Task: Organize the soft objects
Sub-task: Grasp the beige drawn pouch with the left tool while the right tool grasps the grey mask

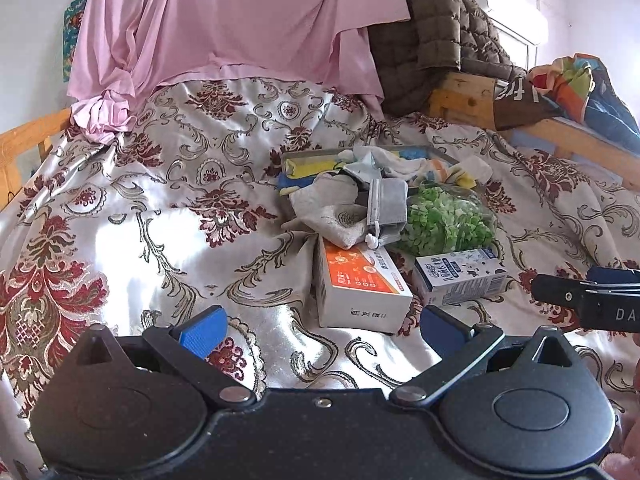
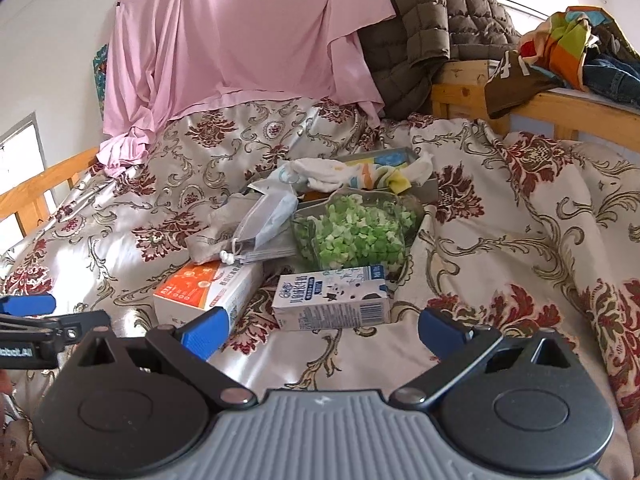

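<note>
Both my tools, left (image 1: 320,330) and right (image 2: 322,332), gape empty above bare bedspread (image 1: 140,240); clutter tray (image 2: 430,188) lies ahead, mid-bed.

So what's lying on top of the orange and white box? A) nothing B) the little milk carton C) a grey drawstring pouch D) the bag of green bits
C: the grey drawstring pouch droops over the far end of the orange and white box, its white cord ends resting on the box top, while the milk carton lies beside the box.
</note>
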